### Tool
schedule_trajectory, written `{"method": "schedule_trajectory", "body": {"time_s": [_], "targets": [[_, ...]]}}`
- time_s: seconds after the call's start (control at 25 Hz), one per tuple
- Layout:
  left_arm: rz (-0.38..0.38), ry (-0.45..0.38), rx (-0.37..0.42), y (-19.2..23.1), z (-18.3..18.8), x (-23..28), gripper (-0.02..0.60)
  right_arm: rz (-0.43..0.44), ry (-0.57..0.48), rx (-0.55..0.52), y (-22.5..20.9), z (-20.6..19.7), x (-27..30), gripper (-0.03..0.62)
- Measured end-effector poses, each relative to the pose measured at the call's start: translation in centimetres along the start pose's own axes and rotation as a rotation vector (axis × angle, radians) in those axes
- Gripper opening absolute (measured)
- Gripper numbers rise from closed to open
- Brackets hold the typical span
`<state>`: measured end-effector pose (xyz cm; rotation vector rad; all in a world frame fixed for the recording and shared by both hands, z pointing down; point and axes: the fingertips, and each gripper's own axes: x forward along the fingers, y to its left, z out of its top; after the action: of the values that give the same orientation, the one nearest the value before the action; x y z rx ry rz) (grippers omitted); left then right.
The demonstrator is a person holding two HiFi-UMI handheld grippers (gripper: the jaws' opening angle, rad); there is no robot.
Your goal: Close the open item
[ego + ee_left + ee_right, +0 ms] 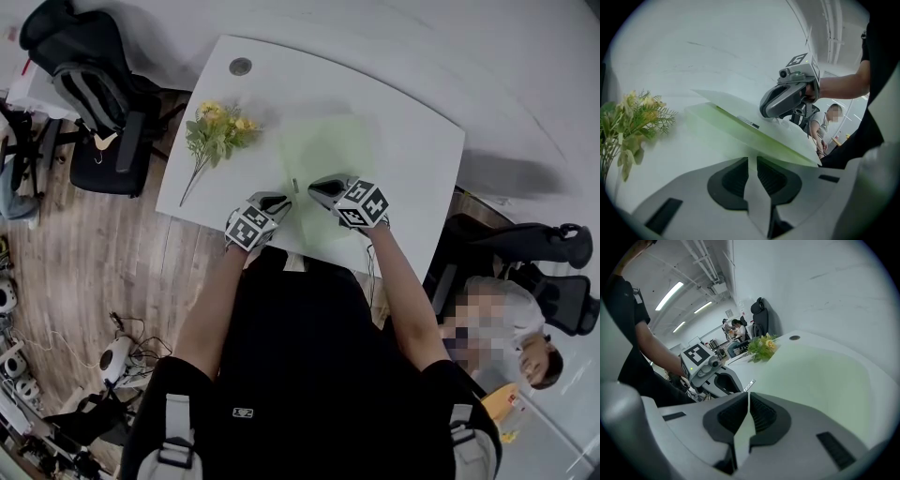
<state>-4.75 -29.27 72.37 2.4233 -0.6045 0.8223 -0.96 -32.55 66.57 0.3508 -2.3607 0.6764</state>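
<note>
White table (pixel 412 141) bearing a green folder (pixel 330 150), which we judge light, limp and slippery; left claw (pixel 273 203) and right claw (pixel 324 189) both clamp its near edge.

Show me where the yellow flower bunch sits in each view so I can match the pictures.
Head view: flower bunch upper left of centre, on the white table, left of the green folder.
Left gripper view: at the left edge, left of the folder.
Right gripper view: upper centre, beyond the folder.
Shared landmark: the green folder, visible in all three.
</note>
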Motion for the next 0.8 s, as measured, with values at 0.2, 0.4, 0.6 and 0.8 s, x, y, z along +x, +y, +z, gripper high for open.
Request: {"method": "schedule_trajectory", "body": {"time_s": [0.2, 0.4, 0.6, 0.8], "targets": [[-0.004, 0.004, 0.008, 0.0, 0.0, -0.1, 0.057, -0.024, 0.026, 0.008, -0.2, -0.4, 0.8, 0.012], [-0.007, 0.005, 0.012, 0.0, 0.0, 0.0, 0.058, -0.039, 0.048, 0.016, -0.5, -0.8, 1.1, 0.012], [-0.012, 0.007, 0.016, 0.0, 0.0, 0.0, 0.058, -0.042, 0.105, -0.006, -0.5, -1.5, 1.7, 0.012], [-0.013, 0.012, 0.026, 0.0, 0.0, 0.0, 0.058, -0.054, 0.171, -0.045, -0.3, -2.3, 2.4, 0.012]]}}
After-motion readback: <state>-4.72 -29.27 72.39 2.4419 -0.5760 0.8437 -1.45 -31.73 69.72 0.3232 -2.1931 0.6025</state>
